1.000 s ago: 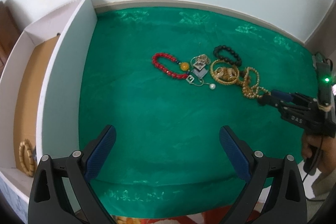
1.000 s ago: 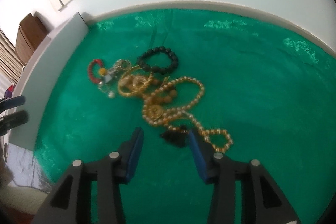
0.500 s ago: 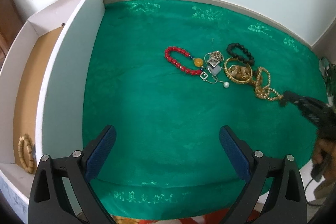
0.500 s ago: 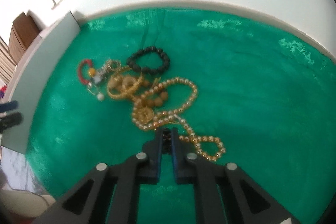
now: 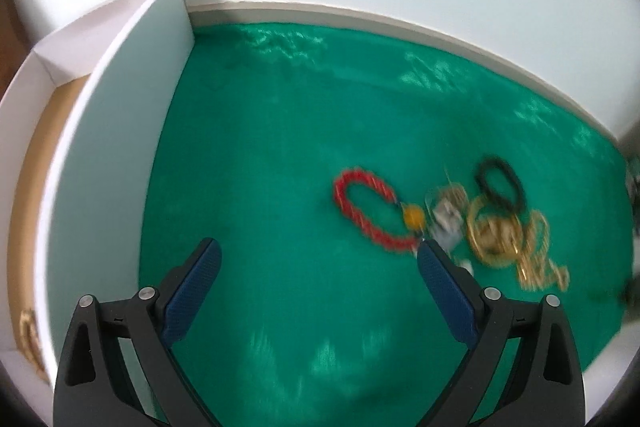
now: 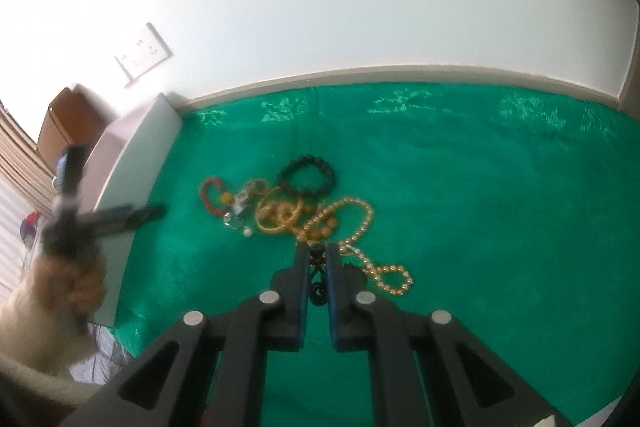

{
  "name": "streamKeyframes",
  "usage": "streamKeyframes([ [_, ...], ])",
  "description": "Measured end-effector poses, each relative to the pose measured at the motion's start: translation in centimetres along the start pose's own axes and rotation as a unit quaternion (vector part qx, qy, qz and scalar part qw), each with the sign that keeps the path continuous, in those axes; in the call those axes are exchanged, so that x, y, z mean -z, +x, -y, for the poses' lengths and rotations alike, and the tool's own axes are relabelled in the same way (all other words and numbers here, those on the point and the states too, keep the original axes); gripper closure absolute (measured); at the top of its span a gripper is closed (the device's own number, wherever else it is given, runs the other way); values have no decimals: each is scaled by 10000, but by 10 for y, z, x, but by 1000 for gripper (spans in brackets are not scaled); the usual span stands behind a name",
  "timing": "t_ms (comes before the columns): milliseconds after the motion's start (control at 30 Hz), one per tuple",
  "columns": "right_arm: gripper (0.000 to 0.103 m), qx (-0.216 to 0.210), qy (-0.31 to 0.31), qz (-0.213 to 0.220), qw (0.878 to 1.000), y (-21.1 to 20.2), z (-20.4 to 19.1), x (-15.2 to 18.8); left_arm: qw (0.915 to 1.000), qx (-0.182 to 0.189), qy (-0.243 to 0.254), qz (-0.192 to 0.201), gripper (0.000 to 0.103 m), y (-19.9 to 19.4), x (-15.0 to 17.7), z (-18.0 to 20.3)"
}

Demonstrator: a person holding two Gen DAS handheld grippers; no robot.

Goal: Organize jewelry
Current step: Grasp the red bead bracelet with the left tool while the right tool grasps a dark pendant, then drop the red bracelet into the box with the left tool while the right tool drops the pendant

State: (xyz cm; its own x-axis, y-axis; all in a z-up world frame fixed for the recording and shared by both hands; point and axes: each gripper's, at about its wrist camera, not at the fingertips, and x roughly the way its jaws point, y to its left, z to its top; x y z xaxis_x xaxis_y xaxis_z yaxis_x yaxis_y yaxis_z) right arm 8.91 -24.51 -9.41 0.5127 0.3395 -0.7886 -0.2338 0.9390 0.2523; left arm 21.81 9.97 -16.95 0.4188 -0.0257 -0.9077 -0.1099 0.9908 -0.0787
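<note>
My left gripper (image 5: 318, 259) points steeply down at the green cloth (image 5: 280, 167), its blue pads (image 5: 196, 287) spread wide with nothing between them; from the right wrist view I see it blurred at the left edge, gripped by my left hand (image 6: 76, 279) beside the white box. My right gripper (image 6: 318, 255) also tilts down over the cloth; its jaws are drawn nearly together and pinch a small dark piece, a black tassel or cord end (image 6: 317, 251), which hangs between the pads above the cloth; I cannot tell whether it is joined to the gold bead strand.

The green satin cloth covers the table up to a pale wall; a white cardboard box (image 5: 100, 167) stands along its left side, with a tan floor inside and a wooden bead bracelet (image 5: 30, 335) lying in its near corner; wall sockets (image 6: 142, 55) sit above it.

The jewelry lies in a loose heap mid-cloth: a gold bead necklace (image 6: 360, 227) snaking towards my right gripper, gold bangles (image 6: 280, 215) touching it, a black bead bracelet (image 6: 306, 175) behind them, a red bead bracelet with an amber bead (image 5: 372, 211) at the heap's left end, silver trinkets (image 5: 446, 215) between red and gold, and a small white pearl (image 6: 248, 233) at the near edge.
</note>
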Motion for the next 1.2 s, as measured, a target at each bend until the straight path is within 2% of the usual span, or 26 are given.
streamKeyframes([
  [67, 95, -26, -82, -14, 10000, -1, -5, 3, 10000, -52, 12, -47, 5, 17, -12, 5],
  [133, 95, -60, -124, -46, 9999, -2, -9, 6, 9998, -115, 45, -161, 10, 27, -18, 10],
  [167, 95, -73, -131, -54, 9999, -3, -10, 8, 9998, -66, 96, -190, 13, 27, -19, 15],
  [267, 95, -67, -161, -75, 9998, -4, -13, 13, 9991, 274, 302, -124, 13, 22, -13, 30],
  [333, 95, -68, -149, -84, 9998, -4, -12, 15, 9981, 339, 481, -167, 17, 26, -11, 44],
  [400, 95, -76, -86, -117, 9999, -3, -8, 18, 9972, 299, 627, -262, 38, 37, -10, 56],
  [500, 95, -73, -30, -143, 9999, -2, -3, 19, 9969, 367, 589, -373, 53, 53, -11, 66],
  [533, 95, -70, -22, -141, 9999, -2, -2, 20, 9969, 337, 590, -390, 55, 57, -11, 69],
  [633, 95, -55, 3, -136, 9999, -6, 0, 19, 9981, 276, 493, -260, 54, 59, -11, 68],
  [767, 95, -27, 4, -110, 9999, -10, 3, 19, 9985, 255, 308, -377, 56, 61, -8, 57],
  [933, 95, -34, 66, -84, 9999, -10, 8, 17, 9976, -51, 662, -205, 75, 57, 2, 58],
  [967, 95, -34, 64, -87, 9999, -9, 8, 16, 9970, -60, 747, -195, 84, 57, 2, 59],
  [1067, 95, -51, 44, -94, 9999, -9, 7, 14, 9968, 65, 717, -345, 88, 52, 1, 54],
  [1200, 95, -142, -38, -42, 9999, -14, -1, 8, 9983, 391, 302, -306, 88, 19, 2, 27],
])
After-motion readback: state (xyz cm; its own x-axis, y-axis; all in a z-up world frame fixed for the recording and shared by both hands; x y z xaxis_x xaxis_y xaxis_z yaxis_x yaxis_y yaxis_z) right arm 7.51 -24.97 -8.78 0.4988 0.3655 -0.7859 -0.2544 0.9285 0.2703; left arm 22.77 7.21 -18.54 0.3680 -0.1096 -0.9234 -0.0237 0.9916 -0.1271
